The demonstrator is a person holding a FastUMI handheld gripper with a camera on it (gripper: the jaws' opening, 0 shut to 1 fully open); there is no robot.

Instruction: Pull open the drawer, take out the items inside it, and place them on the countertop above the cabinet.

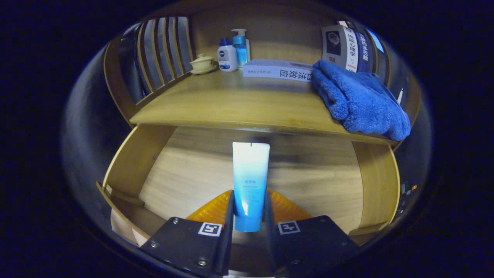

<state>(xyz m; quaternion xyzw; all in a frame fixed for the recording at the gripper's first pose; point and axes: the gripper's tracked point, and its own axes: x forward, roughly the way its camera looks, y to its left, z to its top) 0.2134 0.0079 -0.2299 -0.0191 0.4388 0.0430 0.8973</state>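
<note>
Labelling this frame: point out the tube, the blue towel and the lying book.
tube (249, 181): gripper view, mid-body, held between the gripper (249, 210) fingers.
blue towel (357, 98): gripper view, its middle.
lying book (276, 69): gripper view, spine.

Flat book (276, 69) spine: "法效应". Upright book (339, 46): "心理学". Tool (249, 202) clamps tube (251, 170).

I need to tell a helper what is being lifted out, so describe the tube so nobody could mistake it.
Start at the open wooden drawer under the countertop. The squeeze tube stands clamped between the gripper's fingers, cap down, fading from white to blue, unlike the bottles up on the countertop.
</note>
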